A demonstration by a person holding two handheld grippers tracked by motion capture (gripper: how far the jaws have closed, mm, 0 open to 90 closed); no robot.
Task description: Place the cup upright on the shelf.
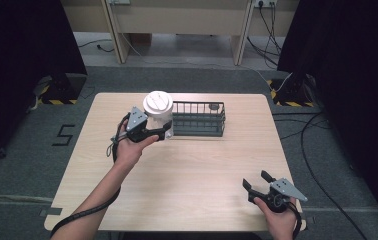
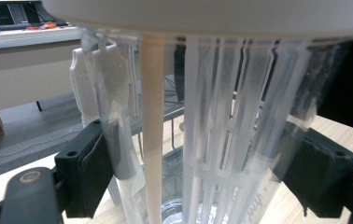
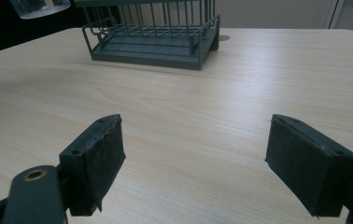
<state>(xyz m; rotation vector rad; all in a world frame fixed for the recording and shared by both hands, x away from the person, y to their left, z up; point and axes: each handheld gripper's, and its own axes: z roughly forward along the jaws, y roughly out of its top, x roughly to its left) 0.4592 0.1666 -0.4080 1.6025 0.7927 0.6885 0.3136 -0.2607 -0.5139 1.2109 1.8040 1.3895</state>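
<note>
A clear ribbed plastic cup [image 1: 158,107] with a white lid is held off the table, just left of a dark wire basket [image 1: 199,120]. My left gripper [image 1: 163,131] is shut on the cup's body below the lid. In the left gripper view both black pads press the cup's [image 2: 212,130] sides, and a beige strip runs down its wall. The cup's clear bottom [image 3: 39,7] hangs in the air in the right gripper view, left of the basket [image 3: 156,37]. My right gripper [image 1: 256,180] stands open near the table's front right, nothing between its jaws [image 3: 195,168].
The light wooden table [image 1: 202,165] has bare room between the basket and the right gripper. Desk legs and cables stand on the grey floor beyond the far edge. Dark curtains flank both sides.
</note>
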